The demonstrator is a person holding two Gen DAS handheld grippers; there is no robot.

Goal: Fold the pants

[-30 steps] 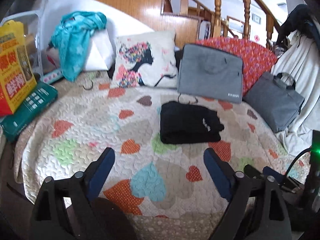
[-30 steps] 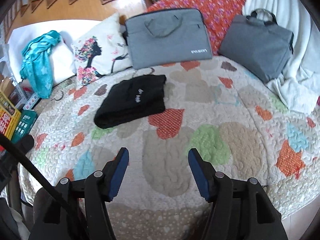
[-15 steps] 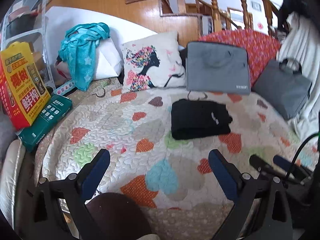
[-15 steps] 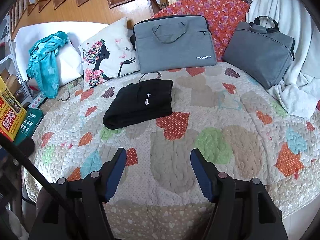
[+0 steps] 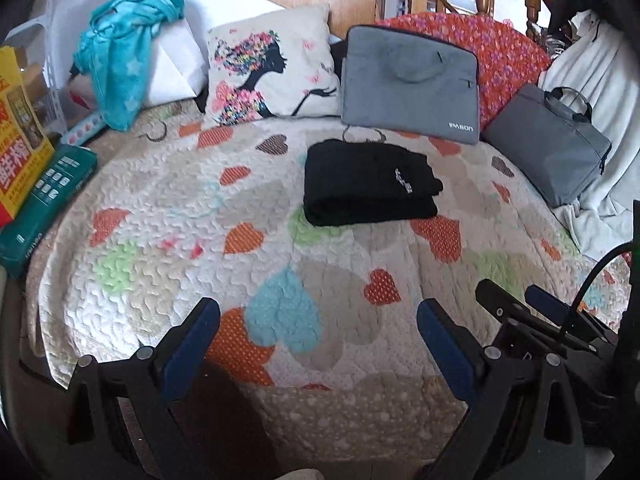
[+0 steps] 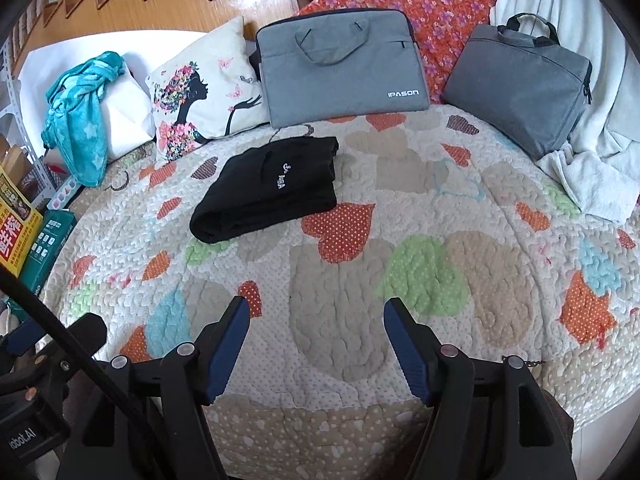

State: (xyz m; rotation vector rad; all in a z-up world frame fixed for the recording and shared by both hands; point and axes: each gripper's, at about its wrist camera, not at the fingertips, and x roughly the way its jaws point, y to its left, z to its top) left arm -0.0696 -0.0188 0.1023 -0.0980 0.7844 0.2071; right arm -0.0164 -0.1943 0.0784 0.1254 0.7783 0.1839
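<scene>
Covering the bed, a heart-patterned quilt (image 5: pixel 192 208) carries the folded black pants (image 5: pixel 368 182) near a grey laptop bag (image 6: pixel 340 68); both the left hand-held gripper (image 5: pixel 318 326) and right hand-held gripper (image 6: pixel 316 322) hover apart, apparently empty.

The folded pants (image 6: pixel 268 188) lie on the quilt (image 6: pixel 440 280), well ahead and left of the right jaws; laptop bag (image 6: pixel 340 68) behind them, pillow (image 6: pixel 200 100) further left.

1. The left gripper (image 5: pixel 318 314) is held low at the near edge, its blue-padded fingers (image 5: pixel 192 344) spread wide with nothing between them.
2. The right gripper (image 6: pixel 316 312) is held just beside it, fingers (image 6: pixel 408 348) likewise parted and empty.
</scene>
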